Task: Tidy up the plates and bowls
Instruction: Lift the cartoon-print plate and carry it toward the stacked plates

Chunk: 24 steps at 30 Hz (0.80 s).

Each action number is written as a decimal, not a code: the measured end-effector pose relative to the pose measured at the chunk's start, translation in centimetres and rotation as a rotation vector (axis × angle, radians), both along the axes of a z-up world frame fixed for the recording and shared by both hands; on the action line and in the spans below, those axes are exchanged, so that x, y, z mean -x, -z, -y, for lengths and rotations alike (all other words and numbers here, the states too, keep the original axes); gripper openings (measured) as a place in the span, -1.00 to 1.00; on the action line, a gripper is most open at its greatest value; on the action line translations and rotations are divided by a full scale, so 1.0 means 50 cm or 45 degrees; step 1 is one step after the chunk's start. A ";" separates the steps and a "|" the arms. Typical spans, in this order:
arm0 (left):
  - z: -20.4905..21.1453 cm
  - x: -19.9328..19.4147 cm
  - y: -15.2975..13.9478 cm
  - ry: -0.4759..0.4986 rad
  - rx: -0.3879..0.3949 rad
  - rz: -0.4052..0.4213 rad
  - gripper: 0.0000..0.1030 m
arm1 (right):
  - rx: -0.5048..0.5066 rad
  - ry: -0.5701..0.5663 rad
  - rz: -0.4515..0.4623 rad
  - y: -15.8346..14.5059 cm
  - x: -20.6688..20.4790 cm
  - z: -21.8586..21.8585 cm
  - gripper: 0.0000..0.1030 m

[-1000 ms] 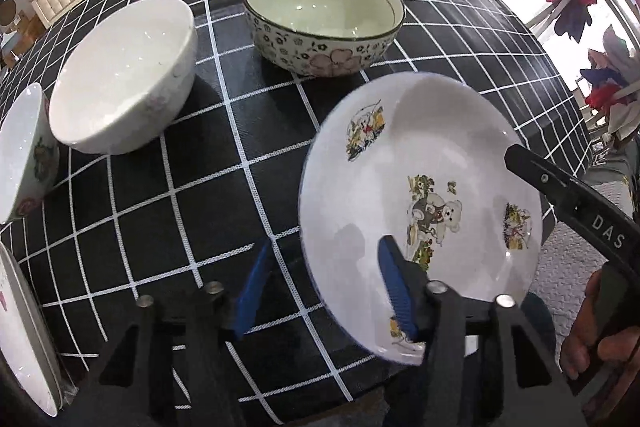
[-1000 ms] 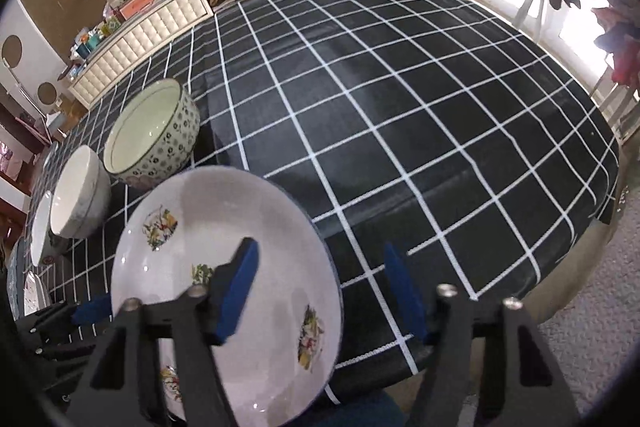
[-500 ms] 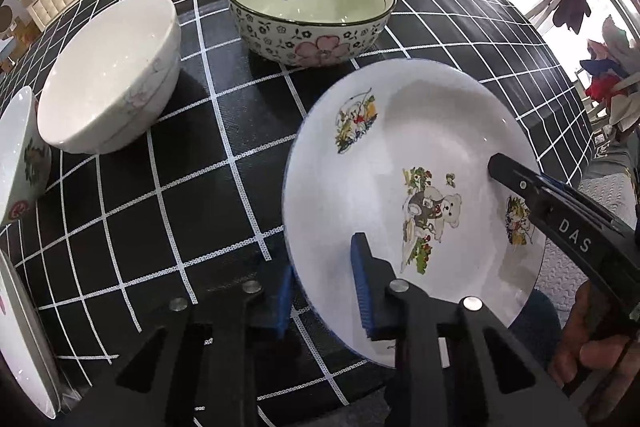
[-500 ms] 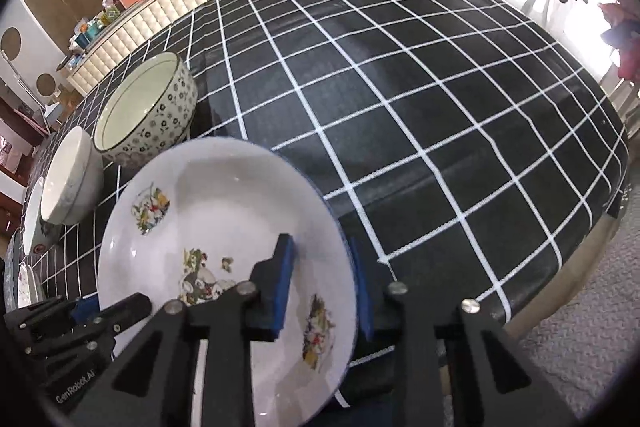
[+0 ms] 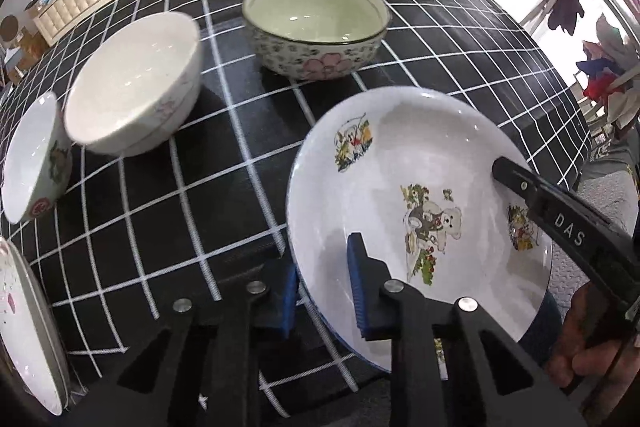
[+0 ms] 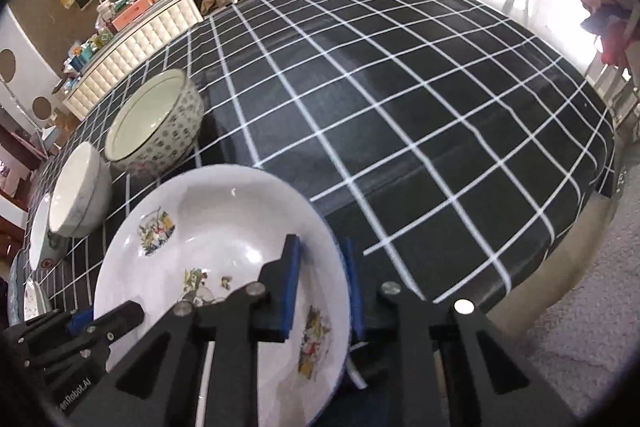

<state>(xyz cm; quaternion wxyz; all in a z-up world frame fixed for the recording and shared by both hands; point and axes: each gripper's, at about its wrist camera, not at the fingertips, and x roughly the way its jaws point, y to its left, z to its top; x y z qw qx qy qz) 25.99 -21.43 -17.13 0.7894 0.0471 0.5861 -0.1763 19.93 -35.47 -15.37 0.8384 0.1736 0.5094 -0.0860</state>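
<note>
Clamping the cartoon plate [image 5: 404, 167] rim, left gripper [image 5: 324, 287] on its left, right gripper [image 6: 320, 285] opposite

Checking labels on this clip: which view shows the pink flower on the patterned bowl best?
The left wrist view. There the patterned bowl faces the camera side-on, with the pink flower plain on its near wall. In the right wrist view the same bowl sits far left and distorted; its dark floral print shows, but the flower is only a faint pink smudge low on the wall.

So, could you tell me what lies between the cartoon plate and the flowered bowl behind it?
Only bare black checked tablecloth lies between the cartoon plate and the flowered bowl; the left wrist view shows that gap best.
</note>
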 end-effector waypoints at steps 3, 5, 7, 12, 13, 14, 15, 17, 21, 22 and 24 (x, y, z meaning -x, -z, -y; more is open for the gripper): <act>-0.033 0.006 0.002 -0.026 0.013 -0.016 -0.60 | -0.026 -0.012 0.004 -0.004 0.006 -0.015 -0.51; -0.052 0.011 0.001 -0.041 0.022 -0.018 -0.61 | -0.016 -0.032 0.004 -0.007 0.007 -0.034 -0.51; -0.070 0.015 -0.003 -0.054 0.032 -0.013 -0.64 | -0.039 -0.033 0.001 -0.007 0.002 -0.045 -0.51; -0.124 0.030 -0.012 -0.090 0.065 -0.018 -0.68 | -0.084 -0.033 0.010 -0.008 0.009 -0.071 -0.55; -0.130 0.032 -0.012 -0.093 0.066 -0.018 -0.68 | -0.096 -0.036 0.008 -0.007 0.009 -0.073 -0.55; -0.136 0.032 -0.011 -0.097 0.074 -0.021 -0.69 | -0.104 -0.037 0.001 -0.005 0.006 -0.077 -0.56; -0.140 0.033 -0.011 -0.104 0.082 -0.025 -0.70 | -0.100 -0.045 0.000 -0.005 0.006 -0.083 -0.56; -0.152 0.035 -0.007 -0.125 0.098 -0.032 -0.70 | -0.081 -0.061 -0.003 -0.007 0.004 -0.093 -0.56; -0.167 0.034 0.001 -0.151 0.119 -0.045 -0.70 | -0.085 -0.080 -0.009 -0.005 0.004 -0.097 -0.57; -0.169 0.033 0.003 -0.149 0.123 -0.042 -0.70 | -0.088 -0.083 -0.012 -0.002 0.002 -0.098 -0.57; -0.168 0.033 0.004 -0.146 0.120 -0.035 -0.70 | -0.084 -0.089 -0.014 0.000 -0.002 -0.101 -0.57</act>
